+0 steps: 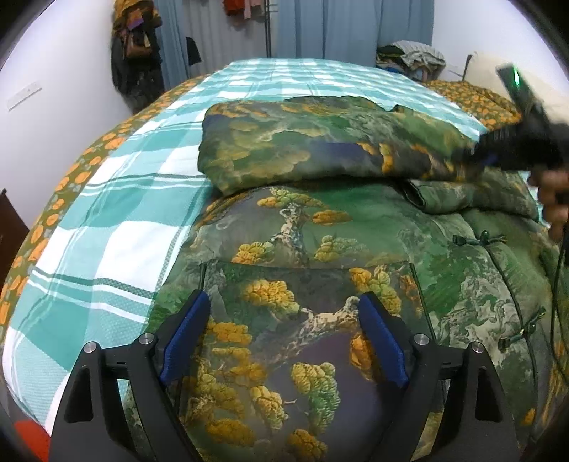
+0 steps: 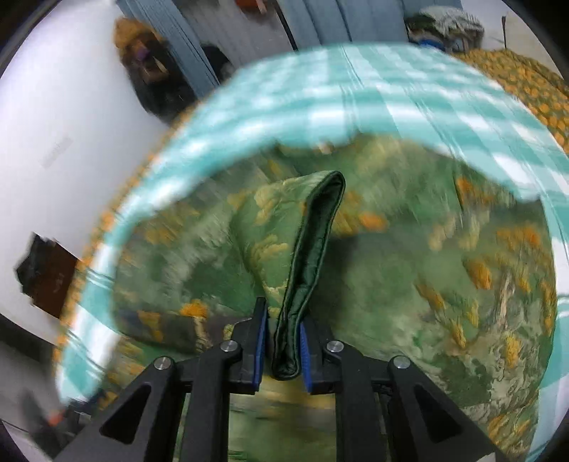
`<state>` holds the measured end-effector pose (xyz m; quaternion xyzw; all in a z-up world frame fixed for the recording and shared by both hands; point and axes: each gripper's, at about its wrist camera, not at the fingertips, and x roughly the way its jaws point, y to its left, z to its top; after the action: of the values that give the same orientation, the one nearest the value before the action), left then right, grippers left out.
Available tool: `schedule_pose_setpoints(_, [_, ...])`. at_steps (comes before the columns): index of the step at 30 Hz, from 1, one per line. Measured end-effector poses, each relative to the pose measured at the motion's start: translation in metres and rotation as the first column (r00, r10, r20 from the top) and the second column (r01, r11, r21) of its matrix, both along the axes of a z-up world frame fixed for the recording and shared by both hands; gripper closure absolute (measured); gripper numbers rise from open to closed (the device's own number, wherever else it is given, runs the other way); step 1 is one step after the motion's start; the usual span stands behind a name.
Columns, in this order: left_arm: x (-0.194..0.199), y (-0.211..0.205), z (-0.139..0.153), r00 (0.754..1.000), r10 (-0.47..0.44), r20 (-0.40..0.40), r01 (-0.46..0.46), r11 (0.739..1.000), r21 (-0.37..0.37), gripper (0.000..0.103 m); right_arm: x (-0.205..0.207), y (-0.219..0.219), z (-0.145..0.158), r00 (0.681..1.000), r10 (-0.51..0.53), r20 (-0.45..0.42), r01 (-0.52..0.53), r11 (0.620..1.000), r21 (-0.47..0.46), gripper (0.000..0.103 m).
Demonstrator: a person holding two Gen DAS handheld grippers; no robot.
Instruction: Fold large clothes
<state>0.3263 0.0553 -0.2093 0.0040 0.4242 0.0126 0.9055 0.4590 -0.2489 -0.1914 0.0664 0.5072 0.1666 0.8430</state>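
Garment: we see a large padded jacket (image 1: 320, 227) printed with green and orange trees, lying on the bed (image 1: 117, 199), which carries a teal-and-white checked cover
Fold state: a sleeve (image 1: 320, 149) lies across the upper body of the jacket, above the chest; a square patch pocket (image 1: 313, 305) sits nearest the left wrist camera
Left gripper (image 1: 282, 334): we find it spread wide above the pocket, with nothing between its blue pads (image 1: 185, 337) (no fabric contact is visible)
Right gripper (image 2: 282, 343): we find it clamped on a dark green cuff (image 2: 309, 270), which stands up between the pads (image 2: 261, 348) and extends forward from them
Right gripper, left wrist view: we see the tool (image 1: 512, 145) blurred at the right edge of the sleeve, with the person's hand (image 1: 553, 199) just behind it
Image quality: the right wrist view is smeared, so we cannot tell fine detail of the jacket (image 2: 391, 266) beyond the cuff
Surroundings: a white wall (image 1: 53, 89), blue curtains (image 1: 320, 28), hanging clothes (image 1: 135, 53) and a clothes pile (image 1: 412, 57) beyond the bed's far end
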Motion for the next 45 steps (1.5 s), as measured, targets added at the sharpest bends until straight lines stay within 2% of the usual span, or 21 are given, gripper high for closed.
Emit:
schedule_pose_setpoints(2, [0.000, 0.000, 0.000, 1.000, 0.000, -0.003, 0.000, 1.000, 0.006, 0.016, -0.005, -0.003, -0.012, 1.000, 0.015, 0.006, -0.015, 1.000, -0.007, 0.079])
schedule_pose_setpoints(4, [0.001, -0.001, 0.002, 1.000, 0.001, -0.008, -0.001, 1.000, 0.006, 0.016, -0.013, -0.008, -0.007, 0.999, -0.001, 0.034, 0.002, 1.000, -0.026, 0.064])
schedule_pose_setpoints(5, [0.001, -0.002, 0.004, 1.000, 0.002, -0.014, -0.001, 1.000, 0.005, 0.016, -0.017, -0.011, -0.002, 0.999, -0.012, 0.048, 0.014, 0.998, -0.055, 0.049])
schedule_pose_setpoints(6, [0.002, -0.002, 0.006, 1.000, 0.003, -0.020, -0.003, 1.000, 0.005, 0.016, -0.020, -0.013, 0.004, 0.998, -0.016, 0.066, 0.021, 0.997, -0.071, 0.045])
schedule_pose_setpoints(8, [0.006, -0.002, 0.017, 1.000, 0.007, -0.022, -0.008, 1.000, -0.007, 0.016, -0.032, -0.016, 0.024, 0.988, 0.001, 0.156, 0.020, 0.991, -0.136, 0.045])
schedule_pose_setpoints(11, [0.019, -0.003, 0.042, 1.000, 0.003, -0.001, -0.003, 0.998, -0.057, 0.016, -0.042, -0.009, 0.050, 0.961, 0.085, 0.264, -0.042, 0.985, -0.166, 0.045])
schedule_pose_setpoints(13, [0.037, -0.004, 0.061, 1.000, -0.015, 0.007, 0.015, 0.994, -0.105, 0.016, -0.037, -0.002, 0.055, 0.952, 0.129, 0.278, -0.089, 0.984, -0.153, 0.045])
schedule_pose_setpoints(16, [0.077, -0.008, 0.081, 0.999, -0.039, -0.003, 0.038, 0.990, -0.137, 0.007, -0.022, 0.014, 0.046, 0.953, 0.159, 0.258, -0.133, 0.984, -0.115, 0.045])
schedule_pose_setpoints(19, [0.126, -0.004, 0.079, 0.999, -0.035, -0.029, 0.029, 0.982, -0.186, 0.007, -0.006, 0.025, 0.020, 0.969, 0.147, 0.197, -0.130, 0.987, -0.096, 0.046])
schedule_pose_setpoints(22, [0.168, 0.005, 0.050, 0.996, 0.021, -0.088, -0.037, 0.983, -0.178, 0.007, 0.004, 0.024, -0.014, 0.990, 0.099, 0.098, -0.088, 0.989, -0.116, 0.045])
schedule_pose_setpoints(24, [0.183, 0.007, 0.025, 0.989, 0.040, -0.139, -0.063, 0.985, -0.159, 0.007, 0.007, 0.015, -0.027, 0.997, 0.055, 0.060, -0.051, 0.997, -0.065, 0.046])
schedule_pose_setpoints(26, [0.193, 0.004, -0.001, 0.982, 0.040, -0.185, -0.059, 0.993, -0.100, 0.007, 0.009, 0.010, -0.030, 0.998, 0.034, 0.051, -0.032, 0.999, -0.028, 0.046])
schedule_pose_setpoints(28, [0.196, 0.002, -0.022, 0.978, 0.028, -0.205, -0.042, 0.997, -0.065, 0.006, 0.009, 0.013, -0.031, 0.998, 0.041, 0.049, -0.039, 0.998, -0.045, 0.046])
schedule_pose_setpoints(32, [0.196, 0.002, -0.034, 0.983, 0.040, -0.180, -0.050, 0.997, -0.052, 0.003, 0.010, 0.023, -0.037, 0.996, 0.068, 0.059, -0.062, 0.993, -0.102, 0.046])
schedule_pose_setpoints(36, [0.196, 0.002, -0.028, 0.983, 0.033, -0.181, -0.042, 0.998, -0.047, 0.003, 0.008, 0.023, -0.039, 0.995, 0.065, 0.077, -0.057, 0.993, -0.100, 0.045])
schedule_pose_setpoints(39, [0.191, -0.005, -0.007, 0.986, 0.029, -0.162, -0.034, 0.999, -0.033, 0.005, 0.007, 0.020, -0.039, 0.994, 0.063, 0.086, -0.055, 0.995, -0.088, 0.045])
schedule_pose_setpoints(42, [0.198, -0.009, 0.021, 0.994, 0.012, -0.106, -0.020, 0.997, -0.073, 0.006, 0.004, 0.017, -0.039, 0.994, 0.060, 0.093, -0.053, 0.996, -0.075, 0.045])
schedule_pose_setpoints(45, [0.220, -0.010, 0.035, 0.996, 0.017, -0.088, -0.028, 0.993, -0.117, 0.006, 0.005, 0.018, -0.040, 0.993, 0.059, 0.097, -0.053, 0.996, -0.072, 0.045])
